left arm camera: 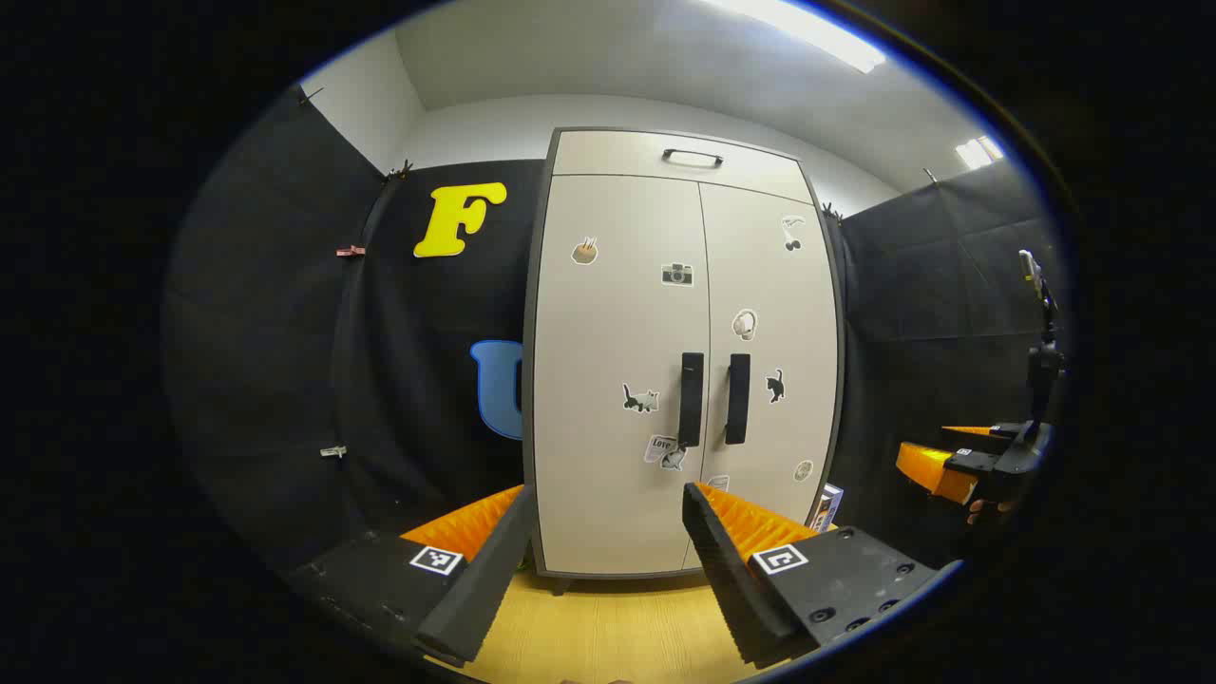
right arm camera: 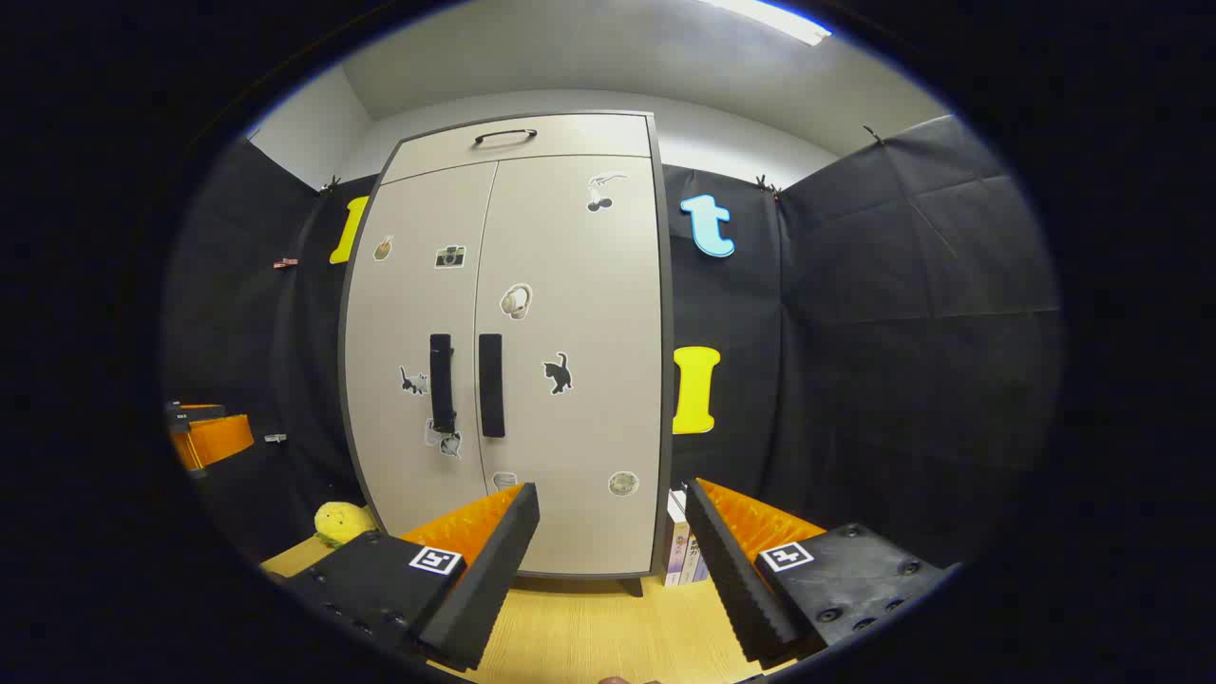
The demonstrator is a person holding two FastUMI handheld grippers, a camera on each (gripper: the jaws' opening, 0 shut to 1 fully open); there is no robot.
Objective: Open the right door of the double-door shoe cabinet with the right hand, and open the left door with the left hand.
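Cabinet [left arm camera: 684, 361] stands dead ahead of the left gripper [left arm camera: 608, 513], both doors shut, well apart from the fingertips. In the right gripper view the cabinet [right arm camera: 513, 342] sits ahead and a bit left of the right gripper [right arm camera: 613, 508], also well clear.

Left door [left arm camera: 617, 380] and right door [left arm camera: 774, 361] meet flush at the centre seam. No gap visible. Drawer front on top, with a small bar handle [left arm camera: 693, 157], closed too.

Floor [left arm camera: 617, 636] is light wood, running under both grippers up to the cabinet feet.

Left gripper: fingers spread wide, nothing between them. Its right finger lines up roughly below the left door handle [left arm camera: 692, 399]; right door handle [left arm camera: 738, 399] is just beside that one, across the seam.

Right gripper: fingers spread wide, holding nothing. Right door handle [right arm camera: 490, 385] is up and left of its left finger; left door handle [right arm camera: 441, 380] is further left again.

From the left gripper view, the right gripper shows far off to the right, low, at the edge.

Small stuff: books [right arm camera: 686, 551] on the floor against the cabinet's right side, between the right gripper's fingers. Yellow plush [right arm camera: 342, 522] on the floor left of that gripper, near the cabinet's left corner. Stickers [left arm camera: 640, 399] scattered over both doors.
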